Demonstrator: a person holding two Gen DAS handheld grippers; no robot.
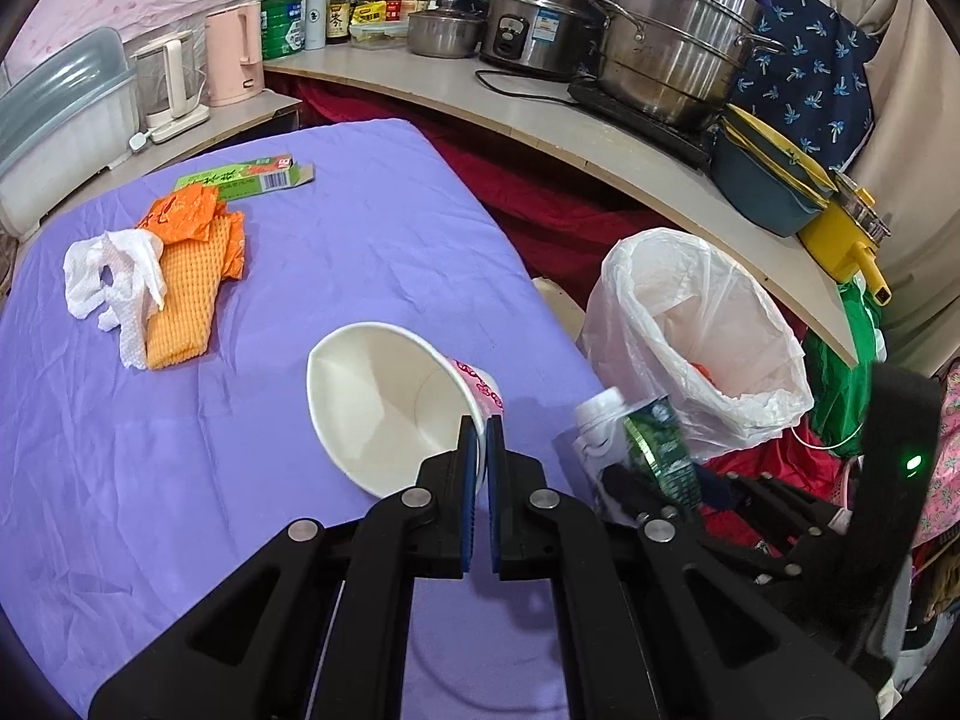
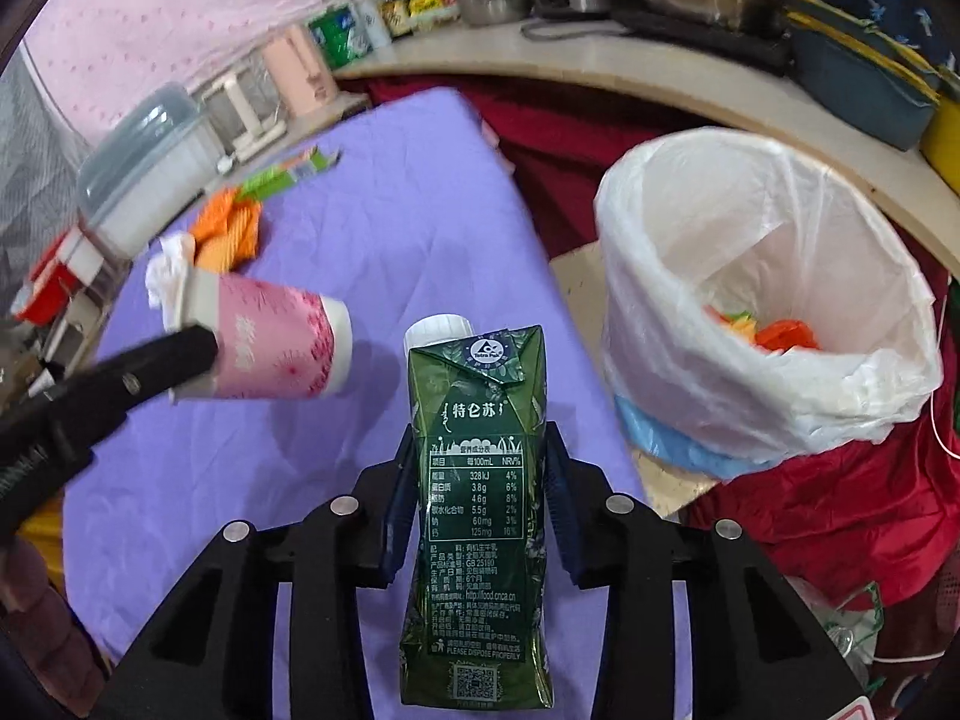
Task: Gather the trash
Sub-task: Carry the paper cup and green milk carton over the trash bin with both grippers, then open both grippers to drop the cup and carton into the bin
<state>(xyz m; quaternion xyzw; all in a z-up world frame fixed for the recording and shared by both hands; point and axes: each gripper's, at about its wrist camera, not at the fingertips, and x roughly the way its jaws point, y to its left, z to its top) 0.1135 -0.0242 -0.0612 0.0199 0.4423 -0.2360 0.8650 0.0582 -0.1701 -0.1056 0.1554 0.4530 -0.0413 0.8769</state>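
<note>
While the left gripper (image 1: pixel 480 426) pinches the rim of a tilted paper cup (image 1: pixel 384 402) above the purple table's (image 1: pixel 360 240) right edge, the right gripper (image 2: pixel 480 438) clamps a green carton (image 2: pixel 480 510) just beside it. Off that edge stands the lined bin (image 2: pixel 762 300); wrappers (image 1: pixel 192 276), tissue (image 1: pixel 111 276) and a box (image 1: pixel 246 177) lie near the far left corner.
</note>
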